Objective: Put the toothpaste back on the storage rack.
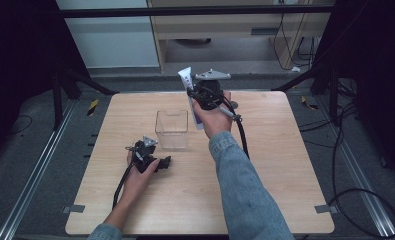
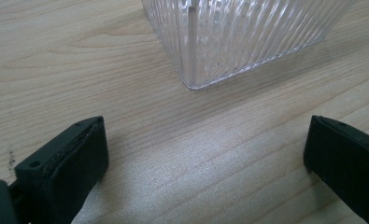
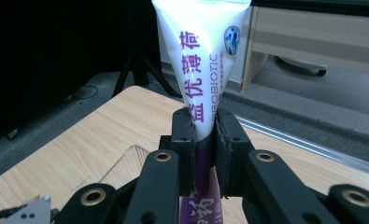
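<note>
Toothpaste tube (image 3: pixel 203 56) is sitting pinched mid-body in your right gripper (image 3: pixel 204 140), held up above the table just right of the clear box (image 1: pixel 171 129). It's looking light and squishy, so you're probably better off gripping nearer the stiffer cap end. Your left gripper (image 2: pixel 205 154) is resting near the box, jaws wide apart.

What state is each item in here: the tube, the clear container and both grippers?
Toothpaste tube: clamped mid-body, held up above the table, flat crimped end up.
Clear container: upright on the table, open-topped, looks empty.
Right gripper: shut on the toothpaste tube.
Left gripper: open, jaws wide apart, low over the table, near the container but not touching it.
</note>
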Tool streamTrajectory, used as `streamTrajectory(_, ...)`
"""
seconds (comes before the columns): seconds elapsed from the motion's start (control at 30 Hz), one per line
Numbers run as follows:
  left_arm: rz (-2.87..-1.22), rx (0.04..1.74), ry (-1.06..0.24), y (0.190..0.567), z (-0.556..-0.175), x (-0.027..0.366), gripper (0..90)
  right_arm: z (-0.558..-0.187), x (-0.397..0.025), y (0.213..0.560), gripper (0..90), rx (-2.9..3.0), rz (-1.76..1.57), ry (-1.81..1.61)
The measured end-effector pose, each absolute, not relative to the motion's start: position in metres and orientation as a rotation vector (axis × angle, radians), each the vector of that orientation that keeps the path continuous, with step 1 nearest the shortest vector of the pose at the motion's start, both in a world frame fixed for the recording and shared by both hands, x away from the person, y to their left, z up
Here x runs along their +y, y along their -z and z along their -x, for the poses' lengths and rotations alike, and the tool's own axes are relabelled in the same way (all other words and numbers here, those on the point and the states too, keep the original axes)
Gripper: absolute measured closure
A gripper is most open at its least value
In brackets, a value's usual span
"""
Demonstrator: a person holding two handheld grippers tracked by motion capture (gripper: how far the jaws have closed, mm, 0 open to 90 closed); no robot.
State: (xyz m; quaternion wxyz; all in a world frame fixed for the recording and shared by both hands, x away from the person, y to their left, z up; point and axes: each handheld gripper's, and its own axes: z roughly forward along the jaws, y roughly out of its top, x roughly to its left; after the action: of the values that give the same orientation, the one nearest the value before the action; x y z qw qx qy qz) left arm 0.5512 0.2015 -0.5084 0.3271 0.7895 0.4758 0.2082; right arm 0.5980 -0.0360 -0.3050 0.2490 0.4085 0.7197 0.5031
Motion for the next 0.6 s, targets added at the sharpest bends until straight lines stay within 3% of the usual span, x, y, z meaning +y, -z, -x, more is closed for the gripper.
streamTrajectory(0.6,-2.07,1.245,-0.546,0.508,-0.551,0.202,0.0,-0.603,-0.007,0.287,79.4,1.91,-1.062,-1.427)
